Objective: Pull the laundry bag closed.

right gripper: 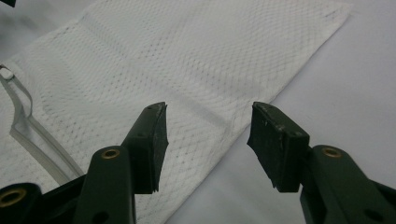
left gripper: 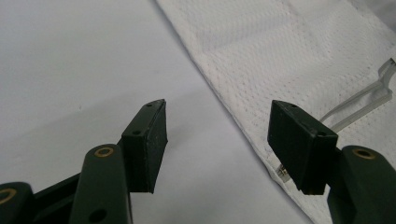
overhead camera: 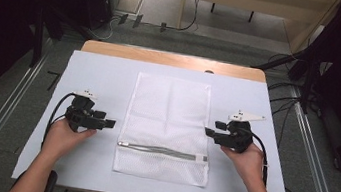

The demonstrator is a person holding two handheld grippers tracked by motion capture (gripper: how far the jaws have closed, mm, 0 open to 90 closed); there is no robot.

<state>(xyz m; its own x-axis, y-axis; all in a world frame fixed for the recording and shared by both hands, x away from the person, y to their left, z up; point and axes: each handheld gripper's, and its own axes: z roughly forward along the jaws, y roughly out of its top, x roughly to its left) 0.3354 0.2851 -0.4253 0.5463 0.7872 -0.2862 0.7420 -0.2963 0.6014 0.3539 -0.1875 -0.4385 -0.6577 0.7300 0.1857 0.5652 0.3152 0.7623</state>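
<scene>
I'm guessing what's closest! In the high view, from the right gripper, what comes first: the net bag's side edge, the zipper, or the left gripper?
1. The mesh bag's right edge, just inward of the right gripper and its open fingers.
2. The zipper, running across the bag's near end, toward the person.
3. The left gripper, across the bag on the far side.
</scene>
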